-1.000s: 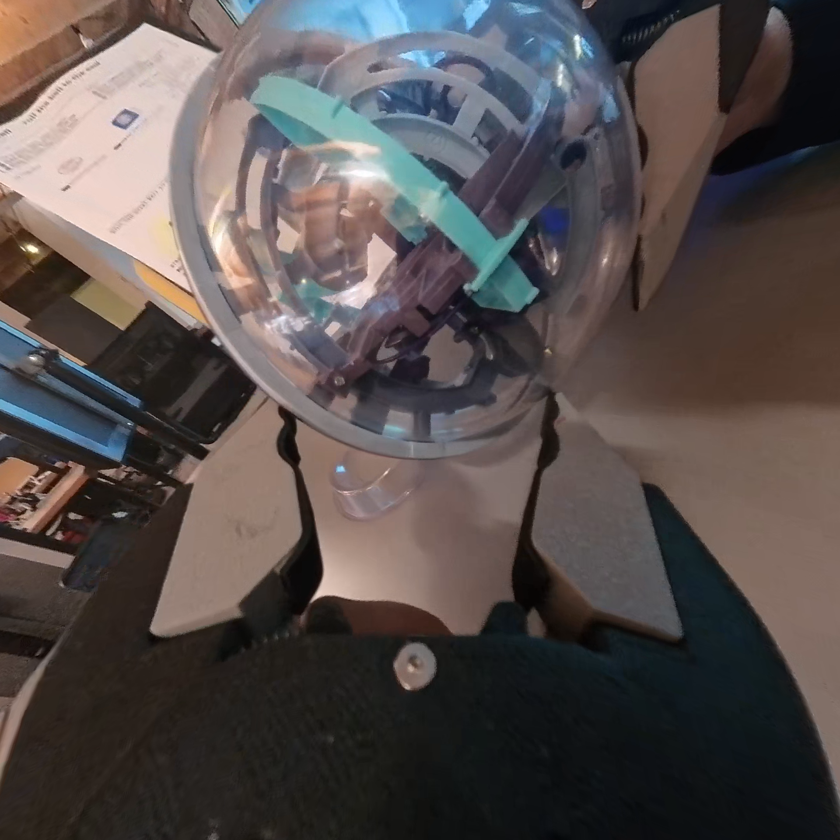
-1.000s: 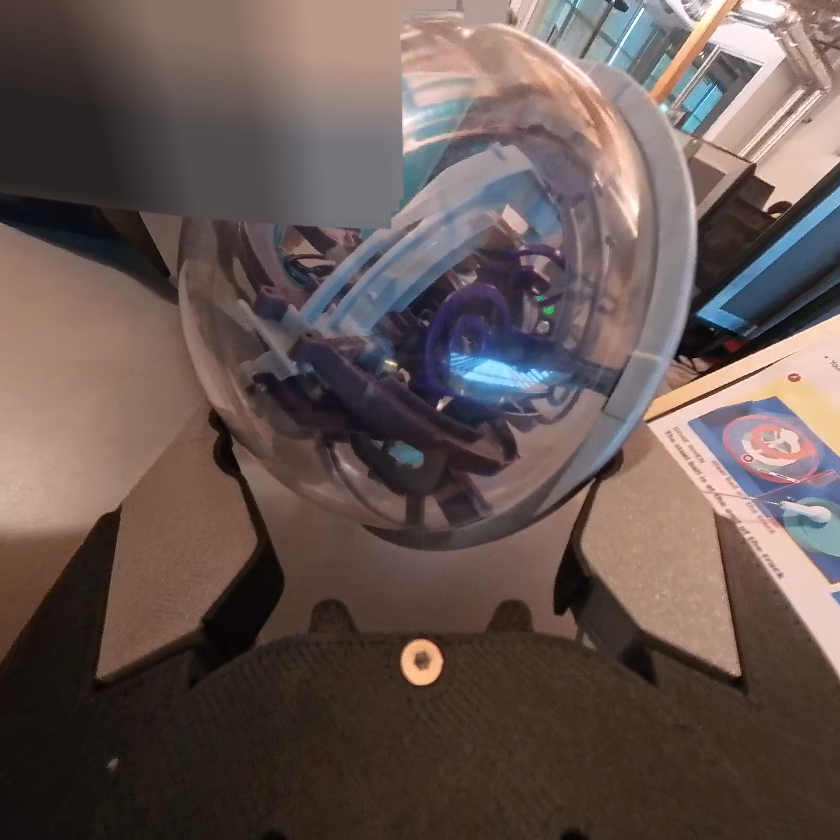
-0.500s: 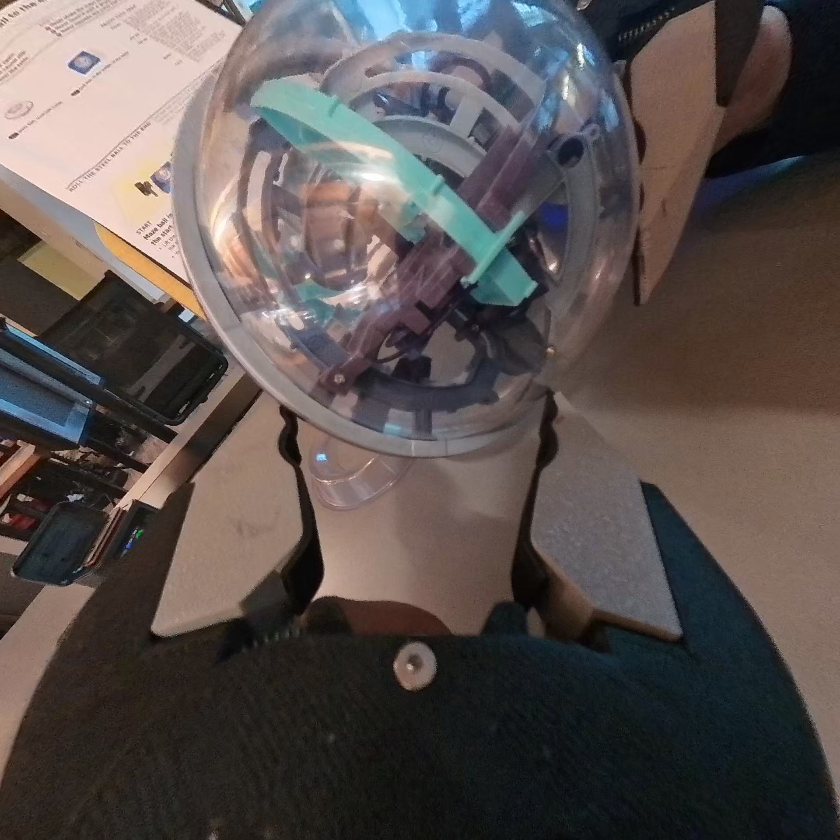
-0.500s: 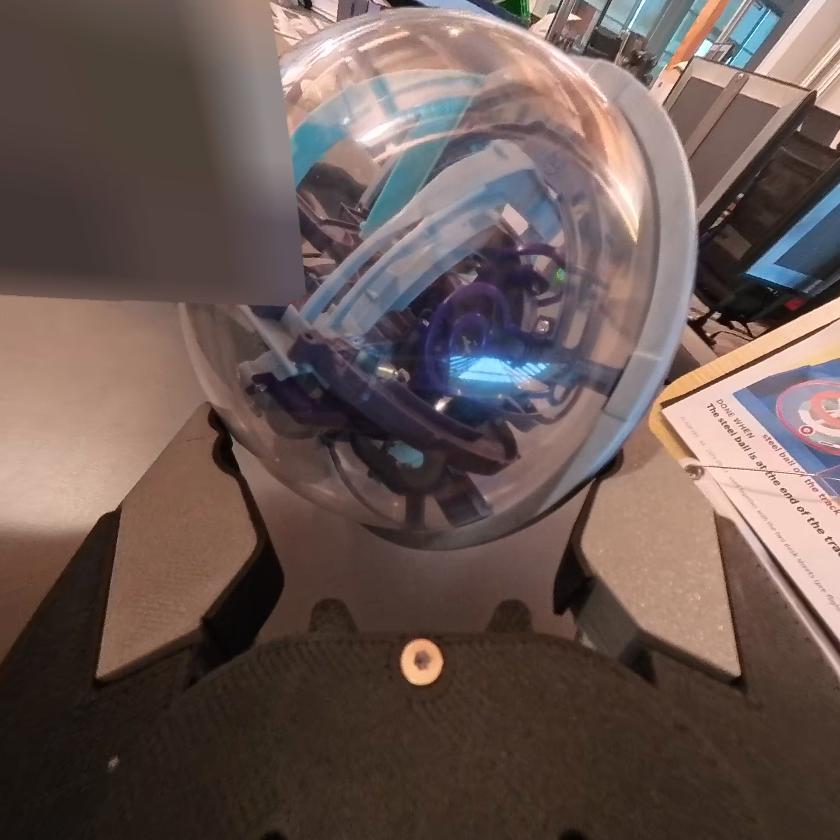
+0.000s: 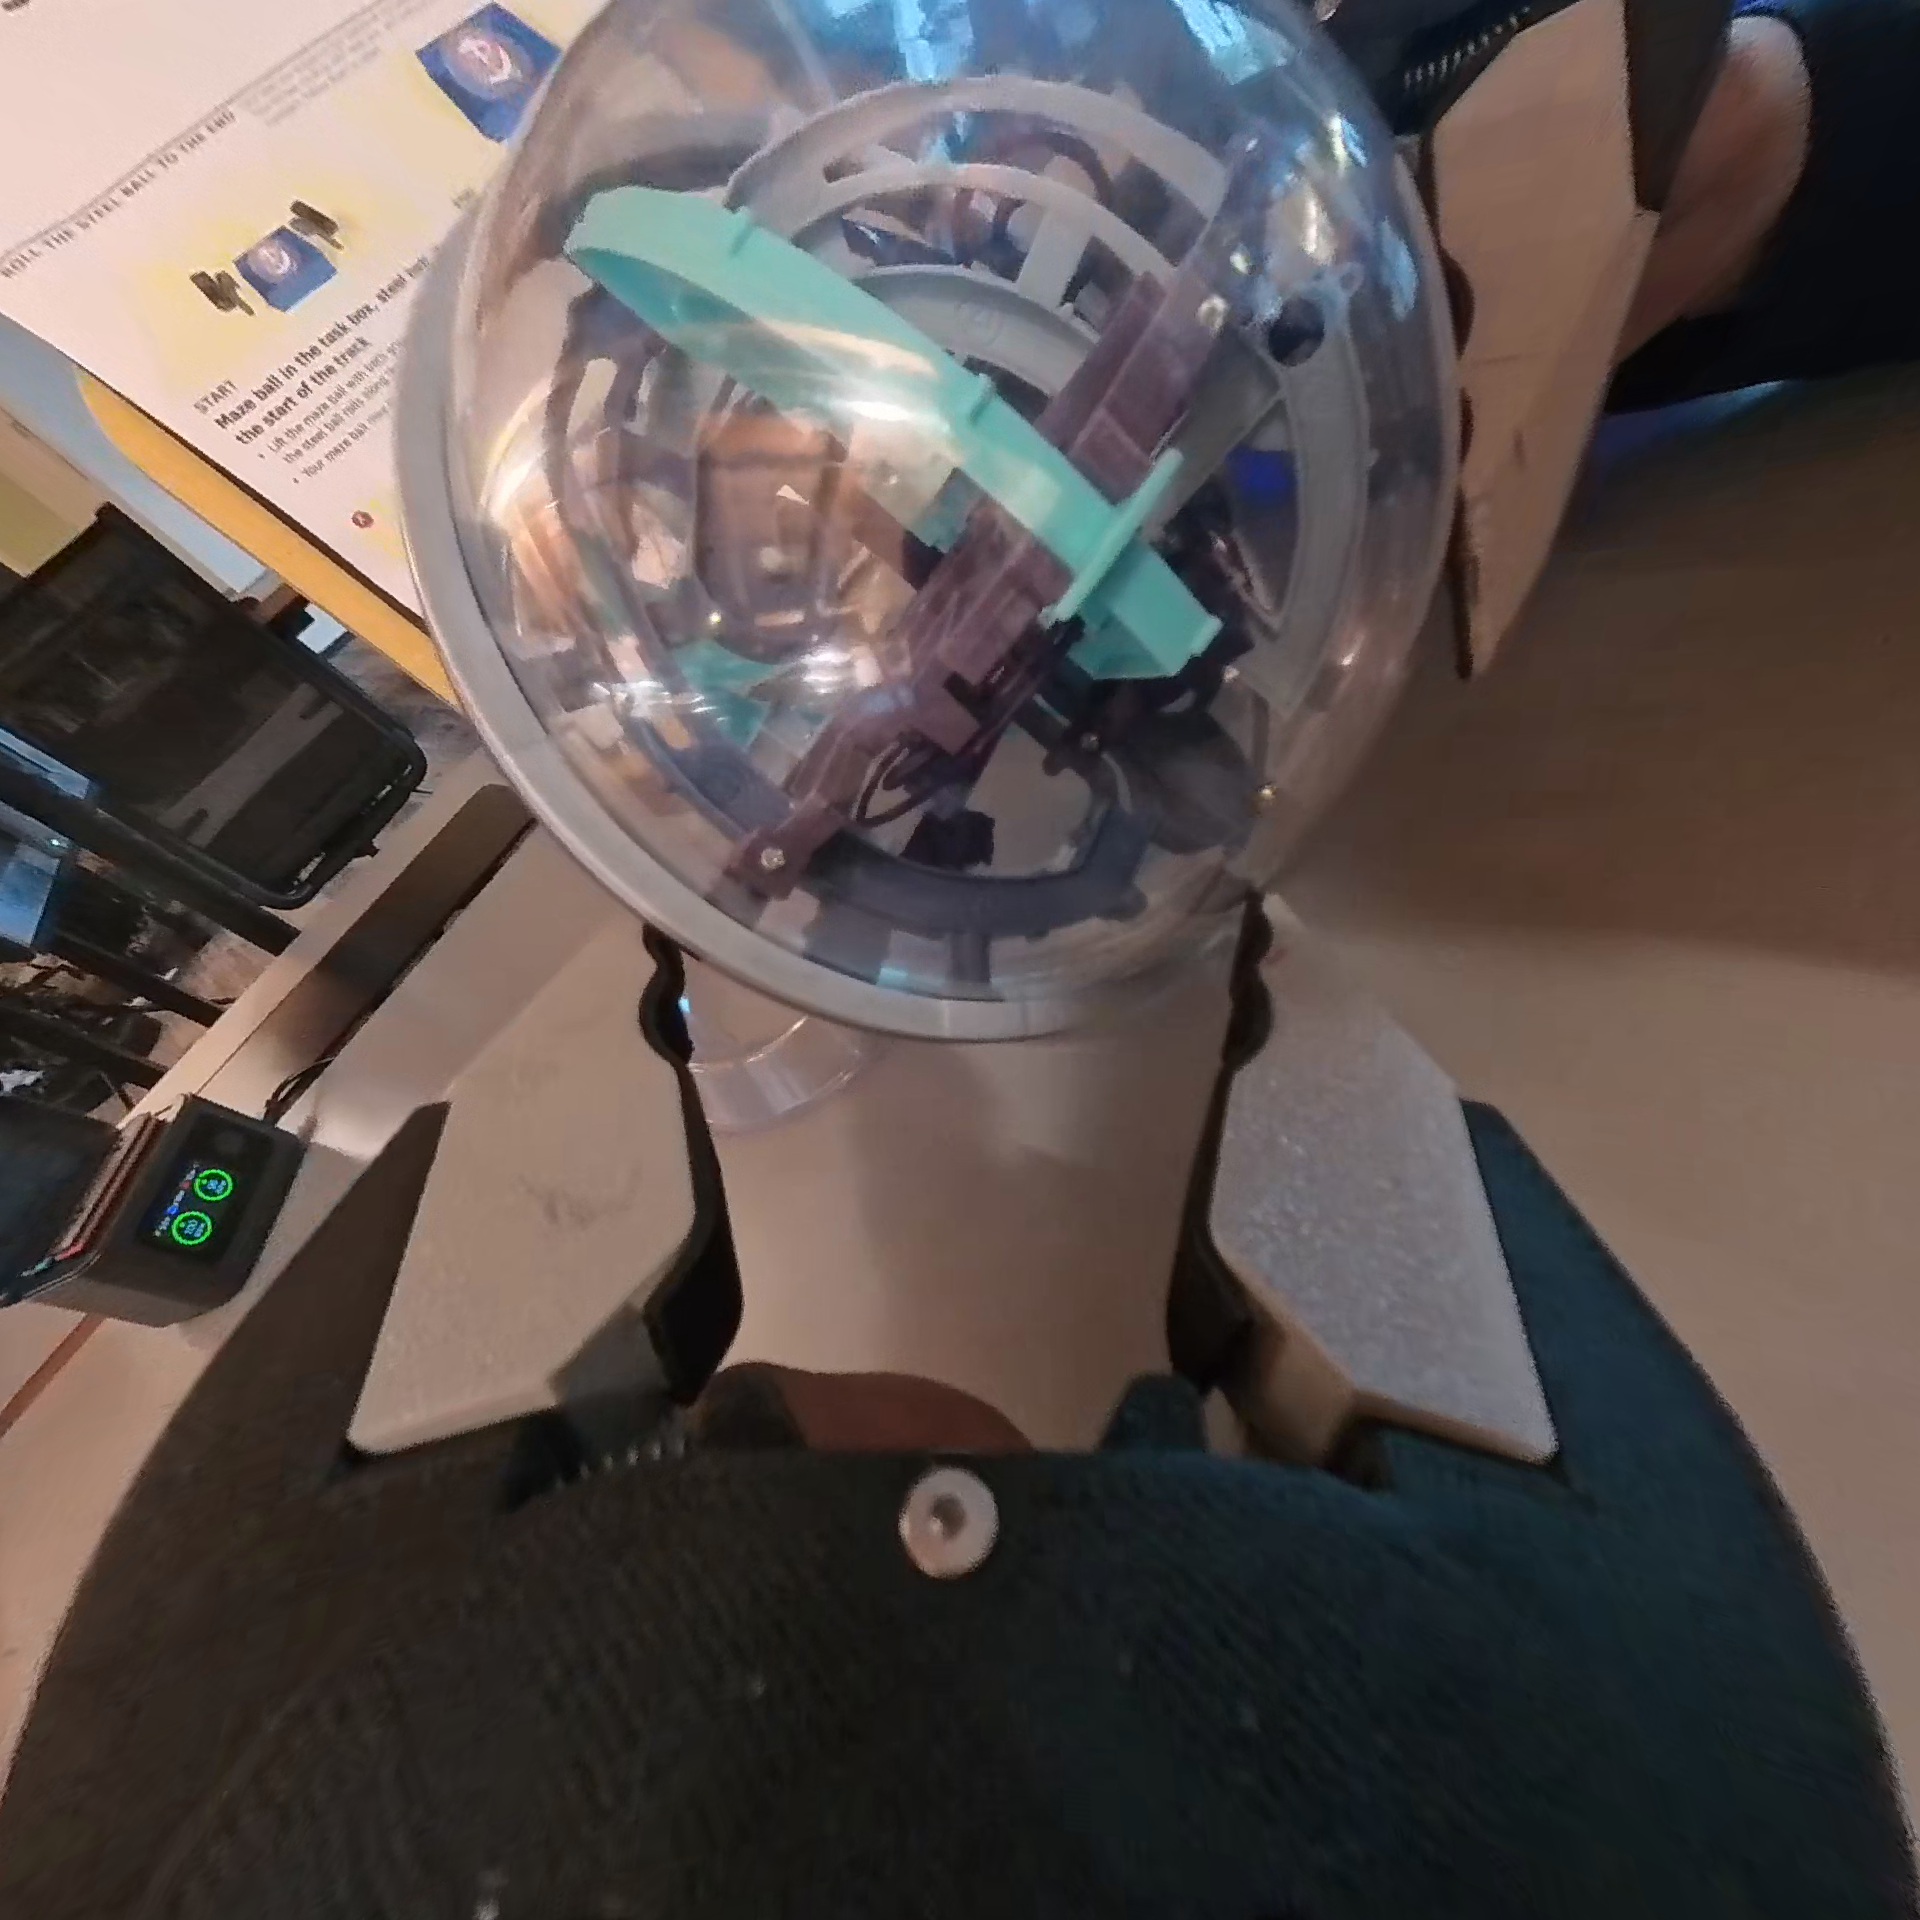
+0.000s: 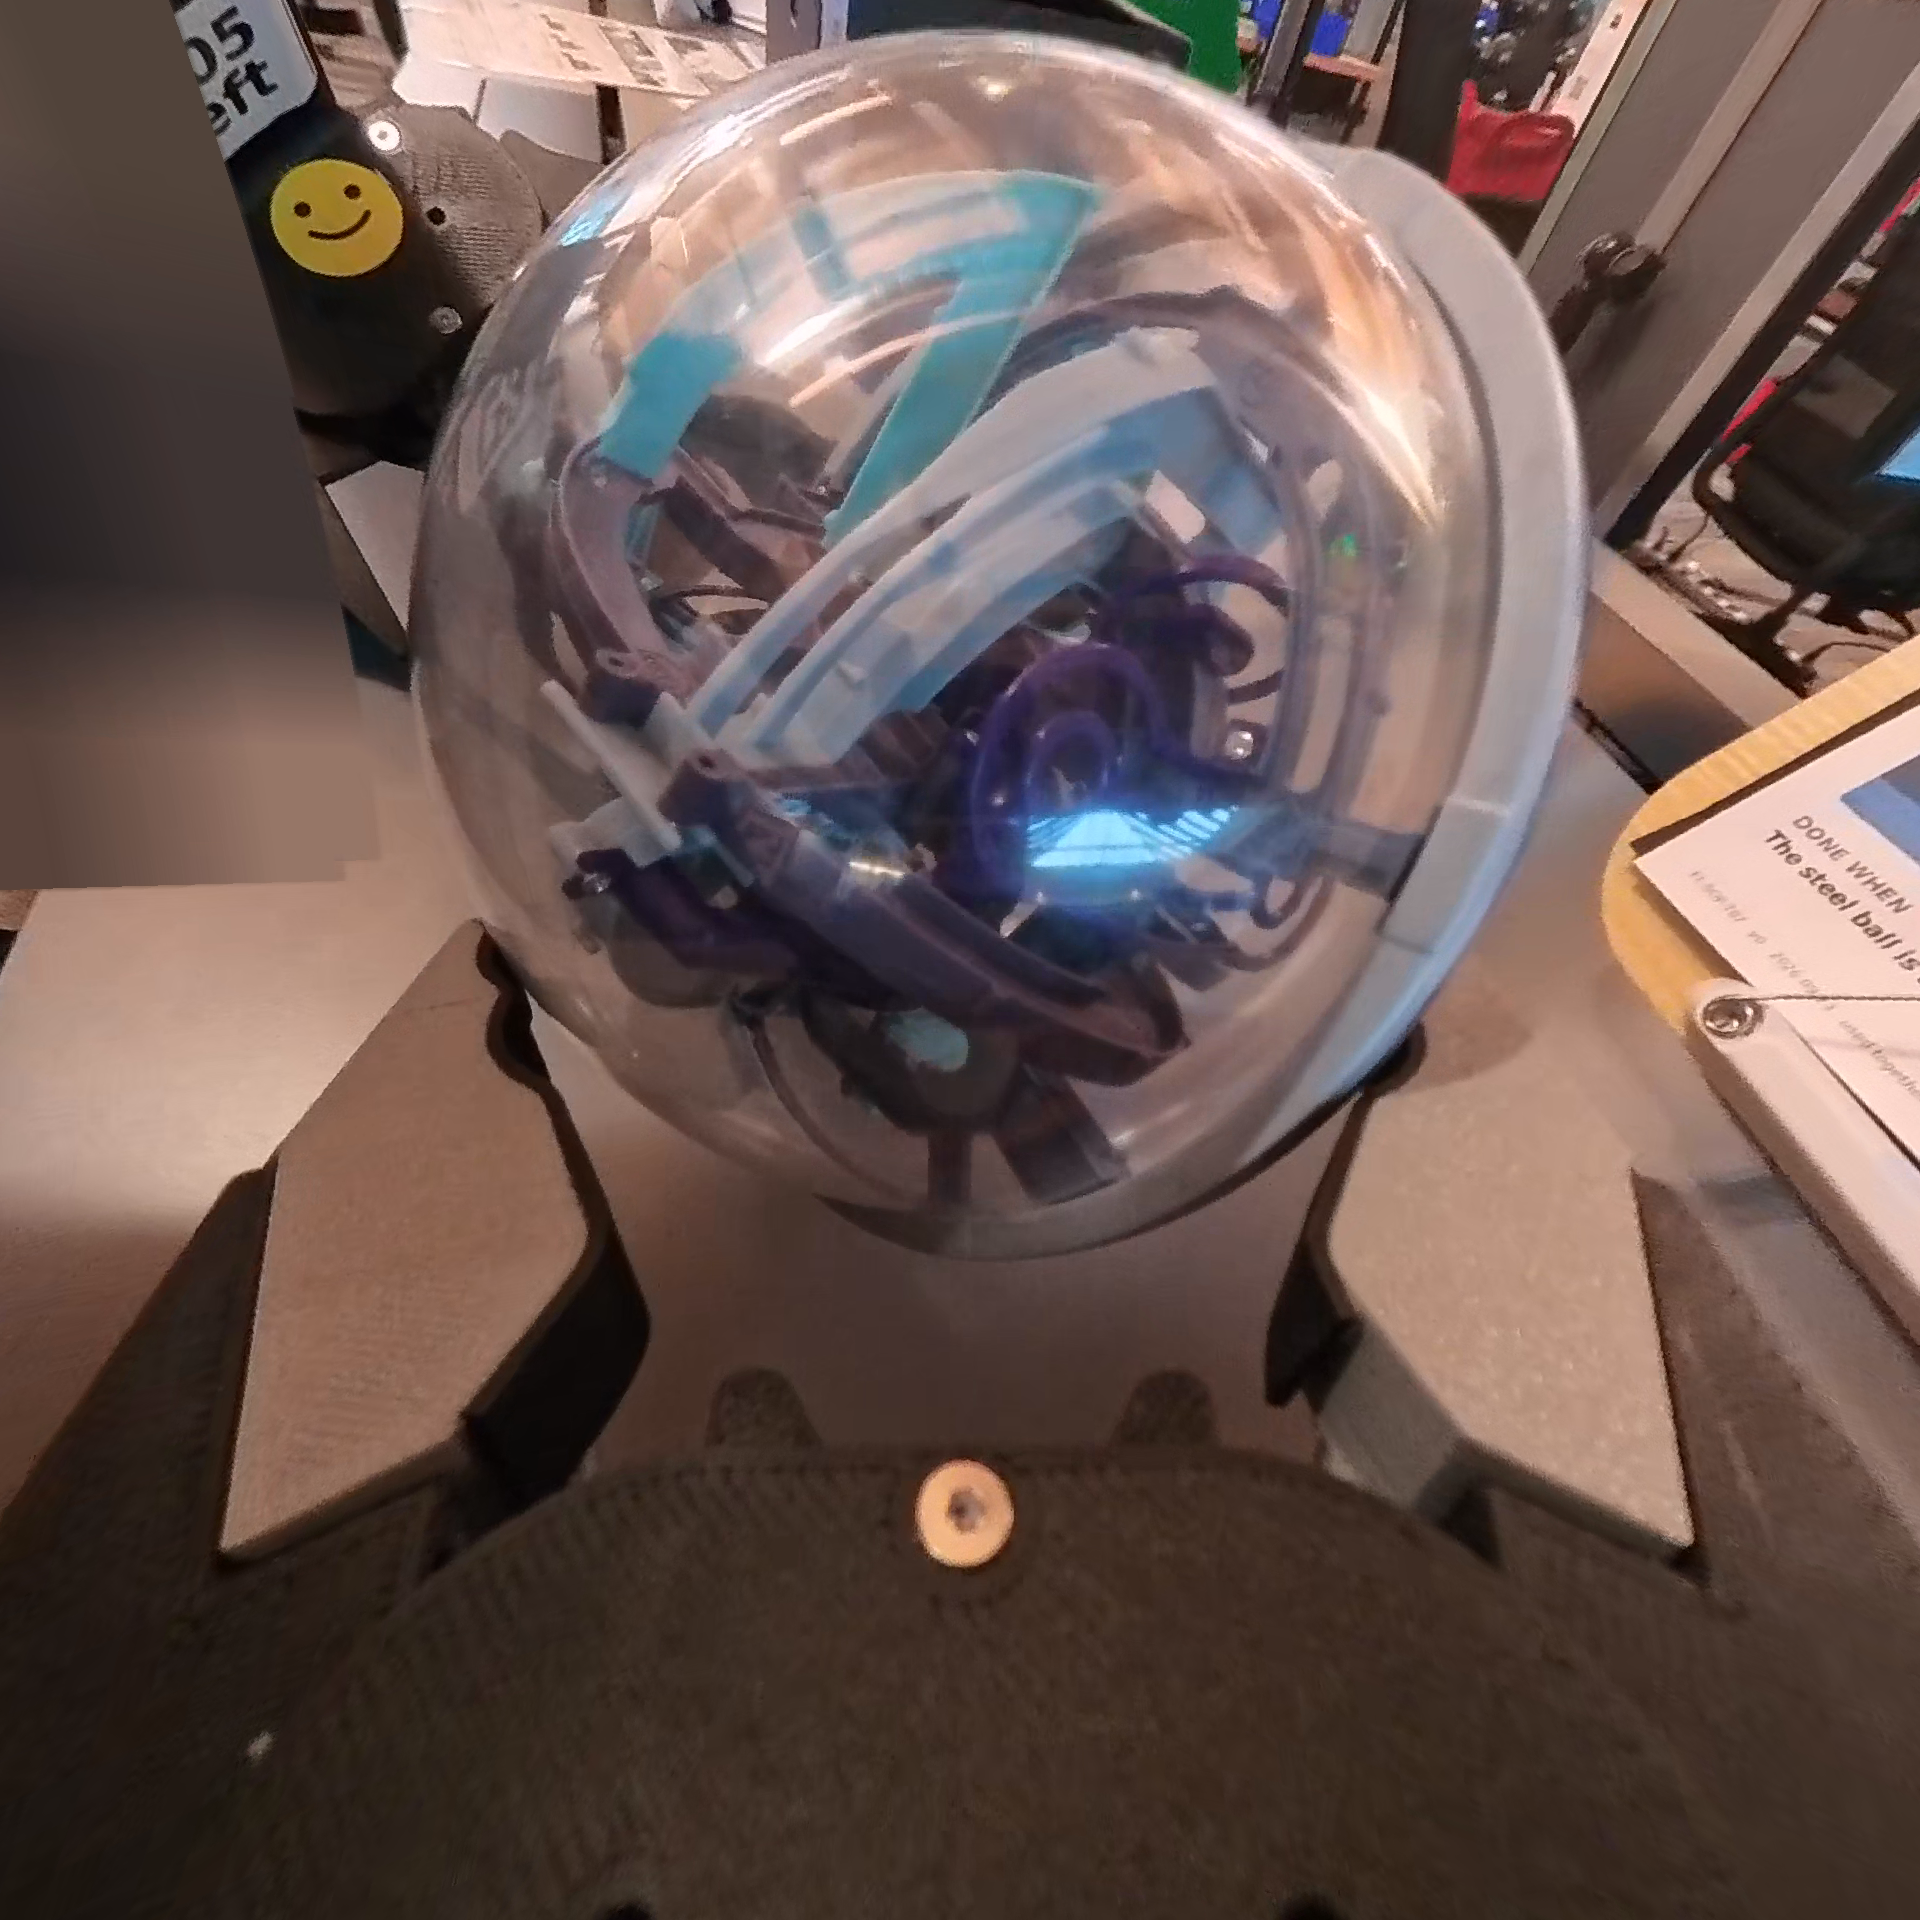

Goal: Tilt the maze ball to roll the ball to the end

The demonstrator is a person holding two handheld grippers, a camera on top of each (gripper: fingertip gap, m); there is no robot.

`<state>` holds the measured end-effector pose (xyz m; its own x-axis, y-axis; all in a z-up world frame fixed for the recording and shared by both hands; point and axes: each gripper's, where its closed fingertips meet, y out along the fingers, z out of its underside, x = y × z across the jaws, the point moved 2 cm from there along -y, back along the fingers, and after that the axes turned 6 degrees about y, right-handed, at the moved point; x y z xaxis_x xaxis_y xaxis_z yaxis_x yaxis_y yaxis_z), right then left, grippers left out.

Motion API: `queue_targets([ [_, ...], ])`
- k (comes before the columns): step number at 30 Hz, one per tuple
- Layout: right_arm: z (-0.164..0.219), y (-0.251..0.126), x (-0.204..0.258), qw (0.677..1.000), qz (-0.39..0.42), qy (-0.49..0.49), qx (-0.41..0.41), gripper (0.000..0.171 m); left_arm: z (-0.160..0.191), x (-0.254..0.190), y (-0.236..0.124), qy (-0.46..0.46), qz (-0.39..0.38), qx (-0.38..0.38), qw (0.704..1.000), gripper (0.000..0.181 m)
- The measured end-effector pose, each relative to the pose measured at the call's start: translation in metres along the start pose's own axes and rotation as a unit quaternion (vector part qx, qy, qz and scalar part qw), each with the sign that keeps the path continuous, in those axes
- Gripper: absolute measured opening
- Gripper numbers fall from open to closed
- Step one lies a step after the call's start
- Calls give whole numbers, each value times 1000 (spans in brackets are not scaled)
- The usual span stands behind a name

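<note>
The maze ball (image 5: 935, 520) is a clear sphere with a grey equator ring and teal, grey and purple tracks inside. It is held up off the table between both grippers. My left gripper (image 5: 951, 951) has its fingertips (image 5: 649, 971) pressed on the sphere's lower side. My right gripper (image 6: 945, 1008) grips the opposite side of the maze ball (image 6: 987, 675) the same way. The right gripper (image 5: 1527, 343) shows behind the sphere in the left wrist view. The left gripper's black body (image 6: 416, 187) shows in the right wrist view. A small shiny bead (image 6: 1238, 741) sits on a grey track; I cannot tell if it is the steel ball.
A clear round stand (image 5: 774, 1070) sits on the beige table (image 5: 1610, 935) under the sphere. A printed instruction sheet on a board (image 5: 208, 208) lies beside it, also in the right wrist view (image 6: 1818, 883). A small box with a green-lit display (image 5: 197, 1216) sits at the table edge.
Both grippers have swung together with the sphere. The sheet has slid across the left view and the lit box has come into sight. The right view now looks more level.
</note>
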<state>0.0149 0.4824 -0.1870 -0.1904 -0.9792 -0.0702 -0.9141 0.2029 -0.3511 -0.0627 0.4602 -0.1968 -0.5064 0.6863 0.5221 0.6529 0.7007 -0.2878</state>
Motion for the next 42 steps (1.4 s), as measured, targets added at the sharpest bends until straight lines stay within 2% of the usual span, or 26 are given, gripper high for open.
queue_targets([
  [18, 14, 6, -3, 995, -36, 85, 33, 155, 15, -5, 6, -33, 31, 40, 998, 100],
  [42, 23, 12, -2, 977, -72, 194, 53, 156, 23, -13, 7, -141, 95, 74, 983, 100],
])
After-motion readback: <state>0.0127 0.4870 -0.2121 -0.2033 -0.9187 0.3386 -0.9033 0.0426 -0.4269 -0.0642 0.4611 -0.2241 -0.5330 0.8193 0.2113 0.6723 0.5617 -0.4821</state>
